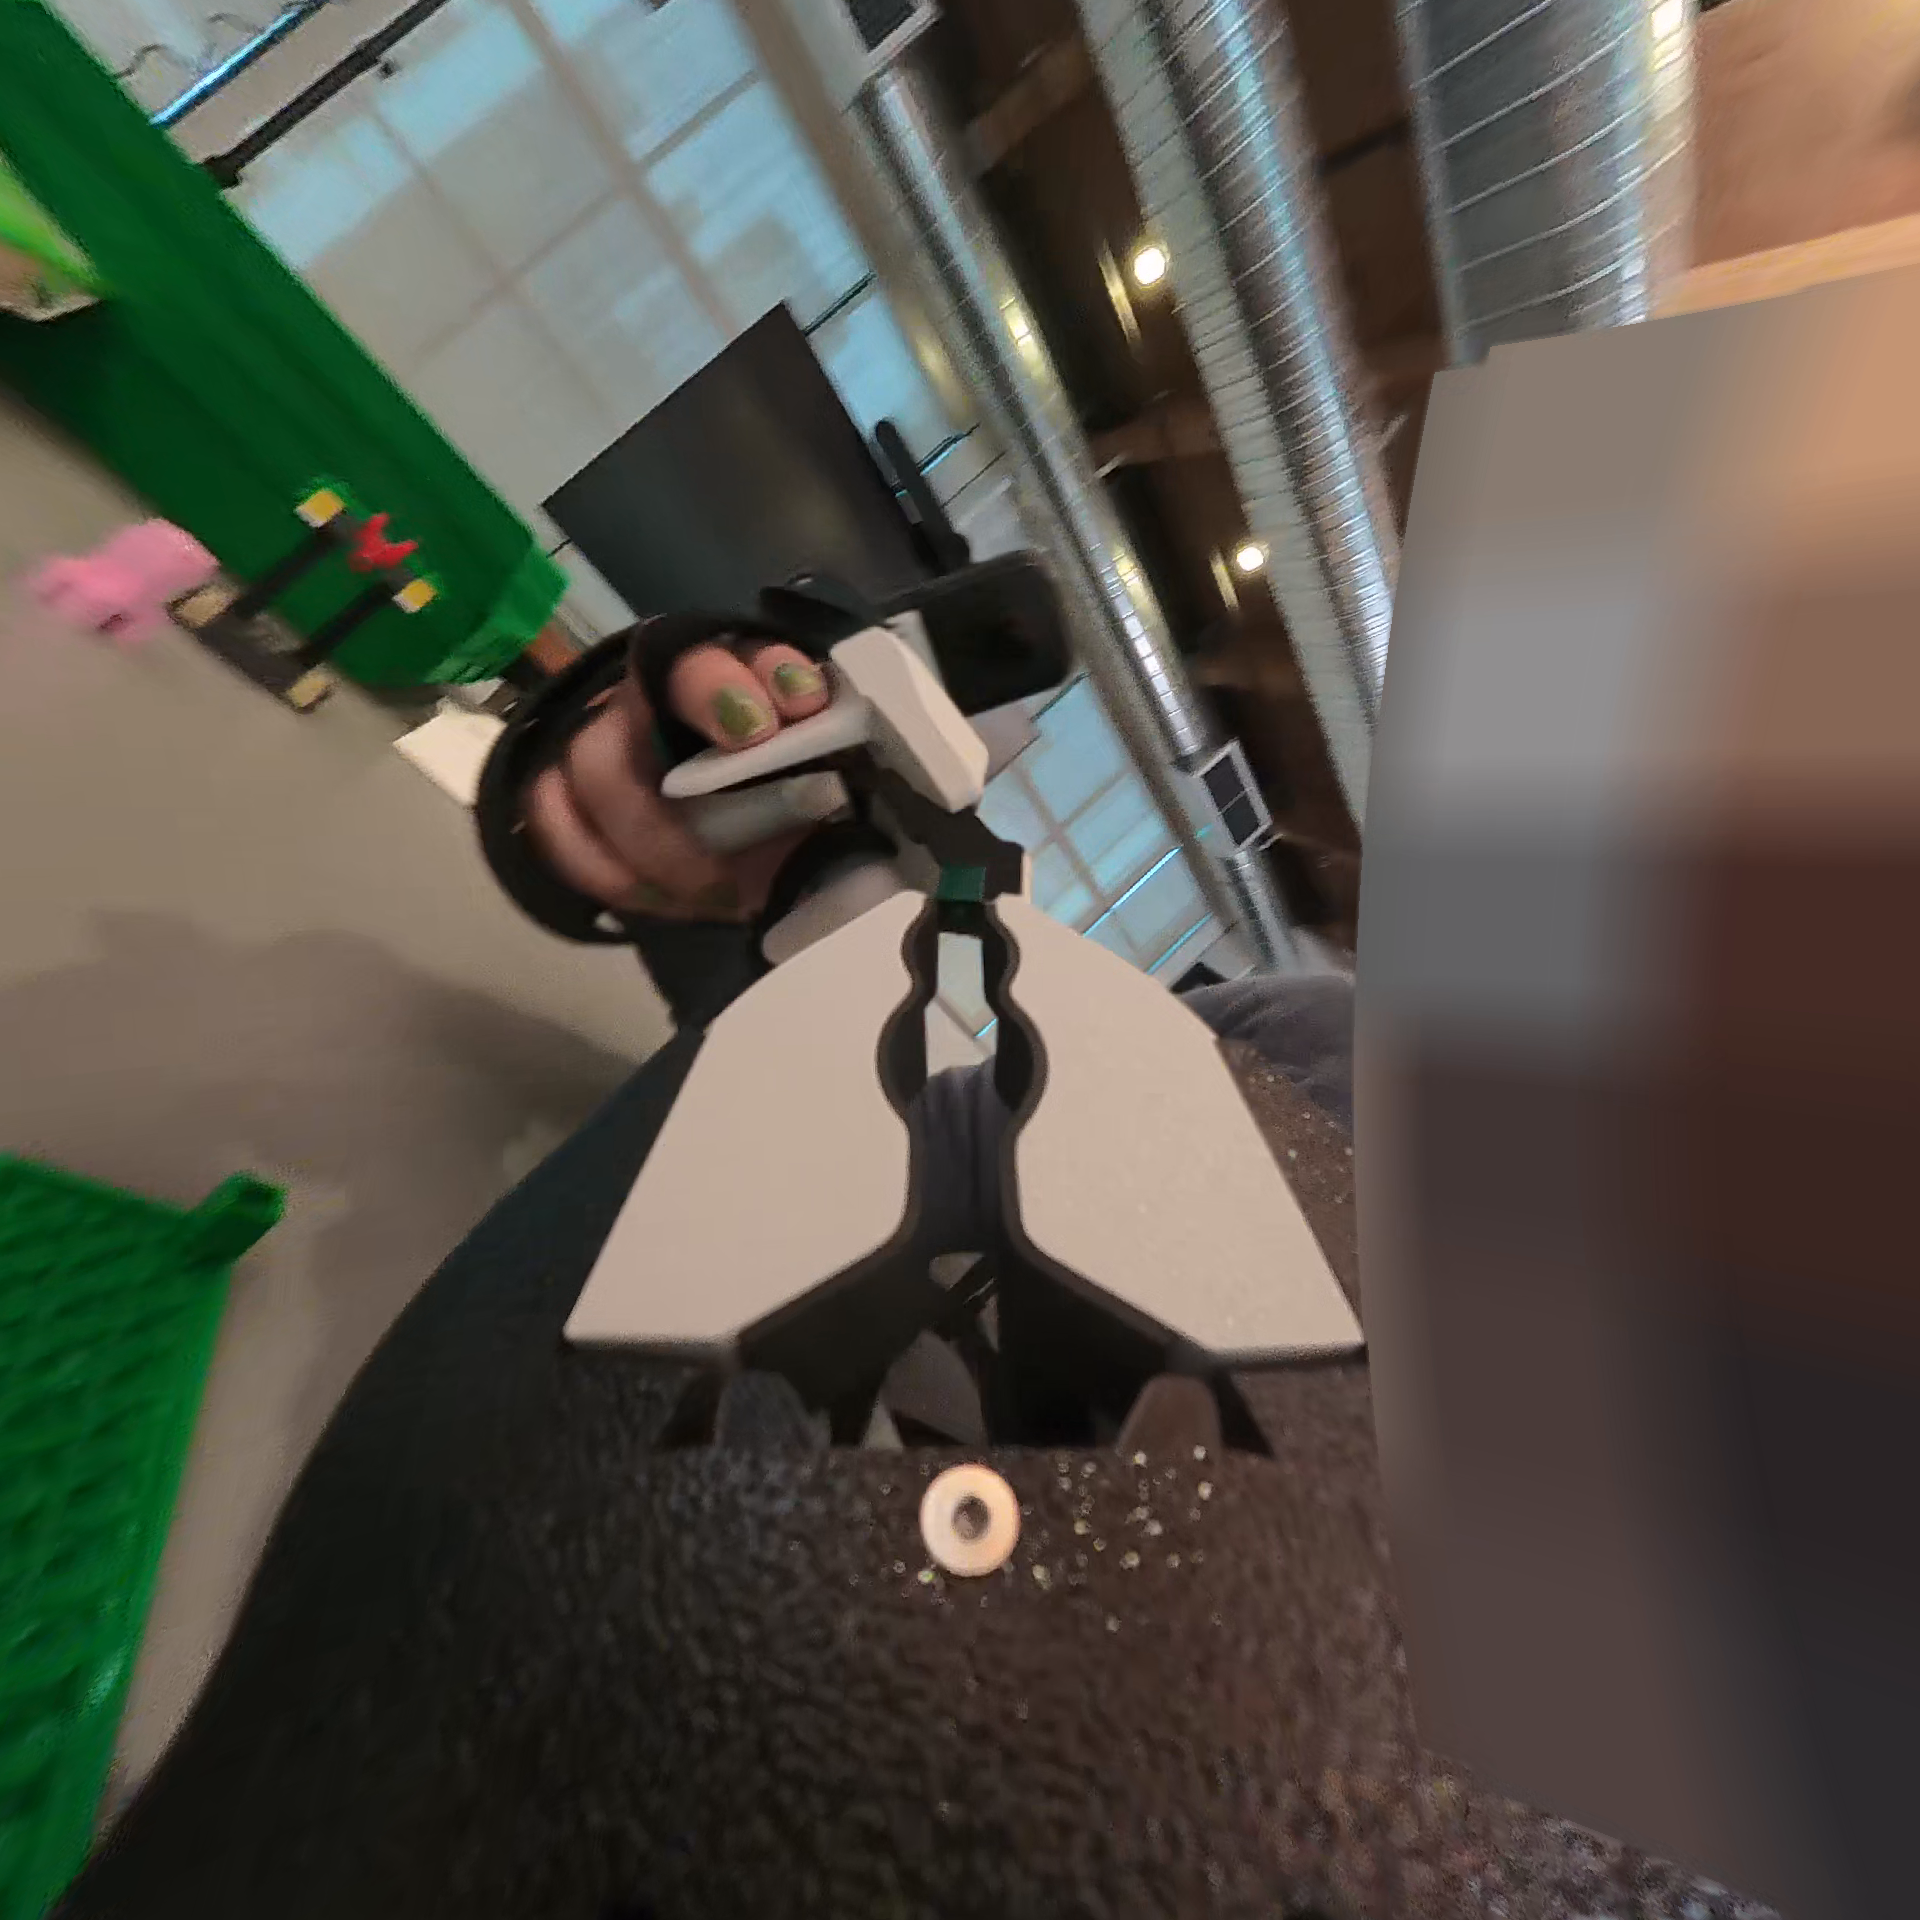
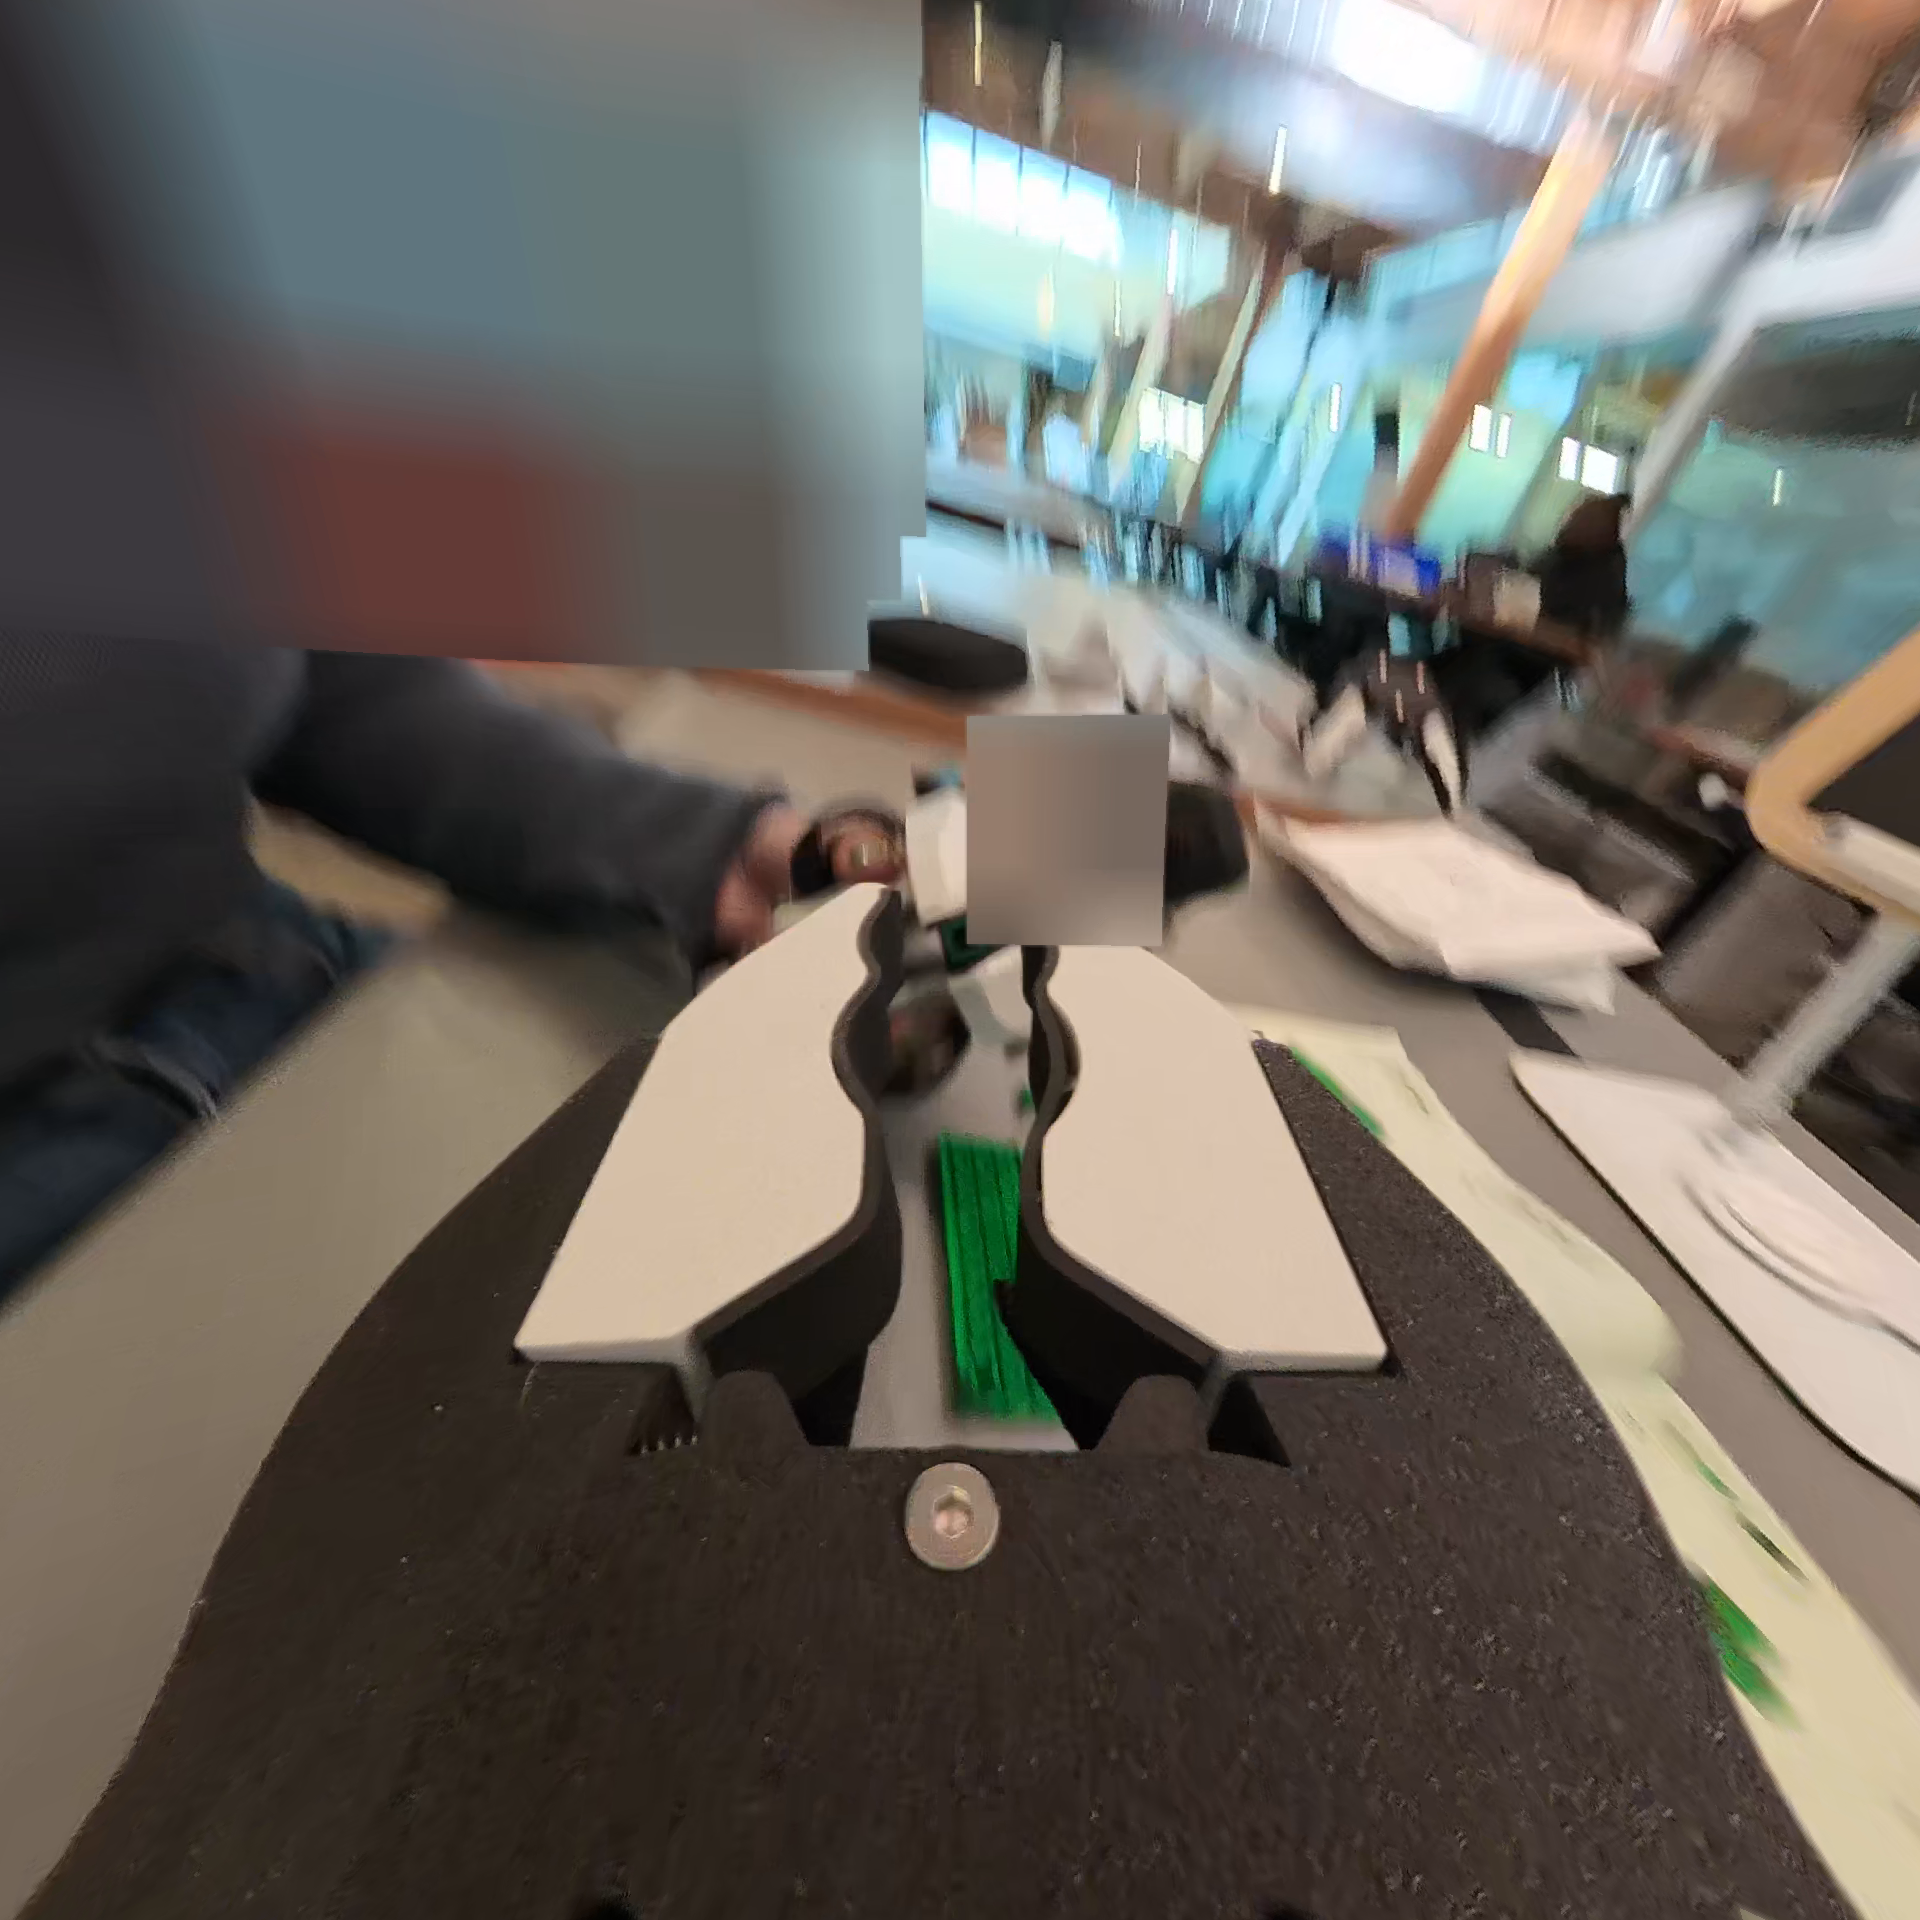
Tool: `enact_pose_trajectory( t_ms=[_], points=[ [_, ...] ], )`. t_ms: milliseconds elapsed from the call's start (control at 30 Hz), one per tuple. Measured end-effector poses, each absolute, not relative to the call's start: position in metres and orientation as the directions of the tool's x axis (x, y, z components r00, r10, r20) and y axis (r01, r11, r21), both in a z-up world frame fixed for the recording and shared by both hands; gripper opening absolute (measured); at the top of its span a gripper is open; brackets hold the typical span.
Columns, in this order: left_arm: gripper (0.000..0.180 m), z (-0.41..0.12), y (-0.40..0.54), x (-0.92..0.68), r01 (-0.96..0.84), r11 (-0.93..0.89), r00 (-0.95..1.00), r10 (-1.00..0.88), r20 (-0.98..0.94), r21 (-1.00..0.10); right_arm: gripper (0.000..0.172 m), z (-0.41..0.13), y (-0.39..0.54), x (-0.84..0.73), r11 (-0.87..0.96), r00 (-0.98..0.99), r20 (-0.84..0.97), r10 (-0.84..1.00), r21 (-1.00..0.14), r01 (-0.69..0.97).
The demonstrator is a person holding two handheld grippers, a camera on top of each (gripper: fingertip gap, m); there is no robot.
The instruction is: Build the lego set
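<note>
Both tools (image 1: 958, 914) (image 2: 961, 935) meet tip-to-tip at a small green block (image 1: 958, 885).

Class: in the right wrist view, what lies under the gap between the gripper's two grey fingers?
A grey tabletop and a bright green studded plate; the dark finger edges cover the plate's remainder.

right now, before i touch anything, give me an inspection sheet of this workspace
surface: grey tabletop, blurred
job's things: small green block; green studded plate
clutter: white printed sheets; pink thing
grippers: left claw narrow, the block filling the gap at its tips; right claw apart, tip to tip with the left, in a hand, grasp unclear
cables: nothing seen
surroundings: silver ducts, dark screen, green cloth
</note>
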State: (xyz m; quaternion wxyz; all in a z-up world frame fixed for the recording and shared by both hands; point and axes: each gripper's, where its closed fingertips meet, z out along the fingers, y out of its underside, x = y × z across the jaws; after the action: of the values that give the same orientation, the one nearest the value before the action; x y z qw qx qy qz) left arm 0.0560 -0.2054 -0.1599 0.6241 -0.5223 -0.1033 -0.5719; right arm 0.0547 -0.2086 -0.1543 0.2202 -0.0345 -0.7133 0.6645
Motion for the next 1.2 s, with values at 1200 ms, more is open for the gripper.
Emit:
enact_pose_trajectory(
  t_ms=[1200],
  points=[
    [0.044, -0.225, -0.211, 0.018, 0.49, -0.314, 0.829, -0.12, 0.546, -0.813, 0.007, -0.21, -0.18, 0.034, 0.509, -0.857, 0.306, 0.414, -0.858, -0.06]
  ],
)
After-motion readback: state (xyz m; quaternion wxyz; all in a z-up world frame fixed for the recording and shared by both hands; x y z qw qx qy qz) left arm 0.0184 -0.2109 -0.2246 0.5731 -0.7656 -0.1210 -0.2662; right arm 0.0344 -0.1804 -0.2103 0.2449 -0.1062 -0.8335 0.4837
